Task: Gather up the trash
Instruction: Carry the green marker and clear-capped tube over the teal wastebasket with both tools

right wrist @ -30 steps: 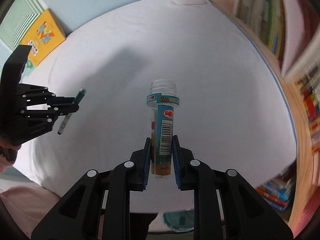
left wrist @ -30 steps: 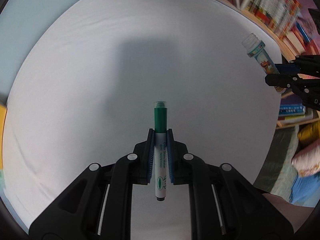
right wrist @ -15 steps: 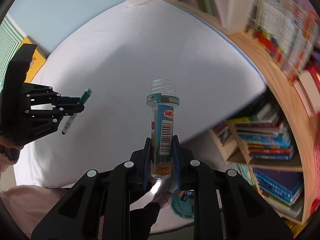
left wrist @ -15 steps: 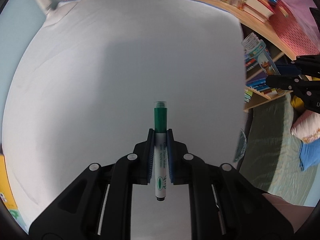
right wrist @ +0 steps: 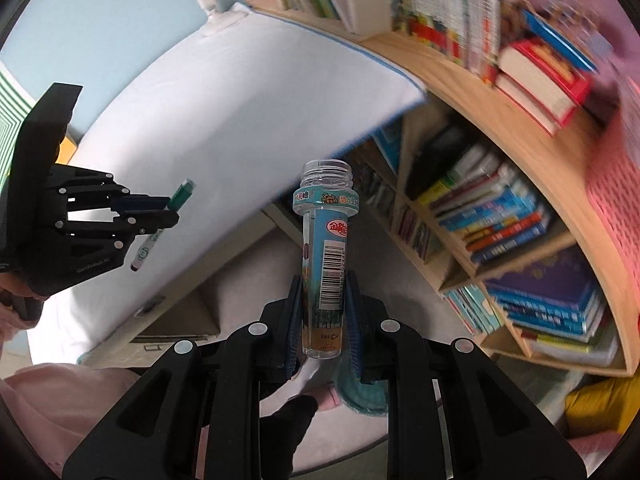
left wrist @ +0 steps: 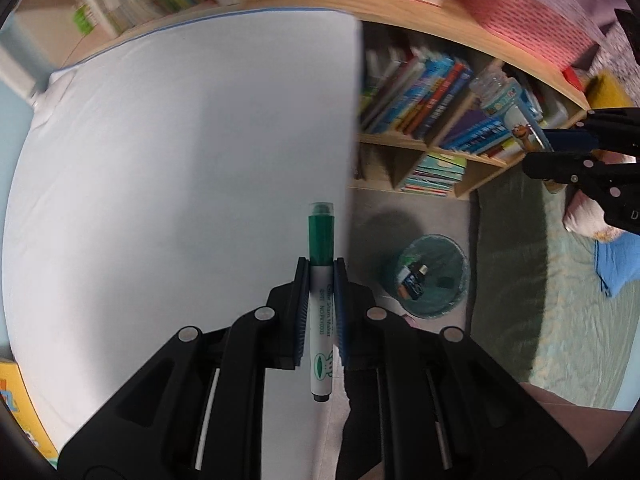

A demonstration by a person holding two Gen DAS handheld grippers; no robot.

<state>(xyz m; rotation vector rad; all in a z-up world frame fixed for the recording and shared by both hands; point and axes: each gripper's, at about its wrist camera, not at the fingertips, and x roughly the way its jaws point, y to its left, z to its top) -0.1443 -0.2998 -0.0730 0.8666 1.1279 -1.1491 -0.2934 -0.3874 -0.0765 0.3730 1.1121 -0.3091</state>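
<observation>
While both grippers are loaded, the step in hand appears to be the carry toward the bin rather than any pick-up. Nearest the left wrist camera, the left gripper is pinching a green-capped marker about its white barrel, cap pointing away from the hand, the pen lying along the line of the fingers. In the right wrist view the right gripper is clamped on the lower part of an uncapped clear plastic tube with a blue printed label and barcode, open mouth outward. Beyond the left gripper, on the floor past the edge of the white bed, stands a teal wastebasket that already holds a few dark items; the marker's tip is still over the bed edge, to the left of the bin in that view. In judgement, the next move calls for bringing each gripper over the bin mouth before the jaws part, one load at a time to avoid a clash. A person's dark-socked foot sits near the bin. Farther off, a wooden bookshelf crowded with books stands near the bin, and a green rug lies beside it.
</observation>
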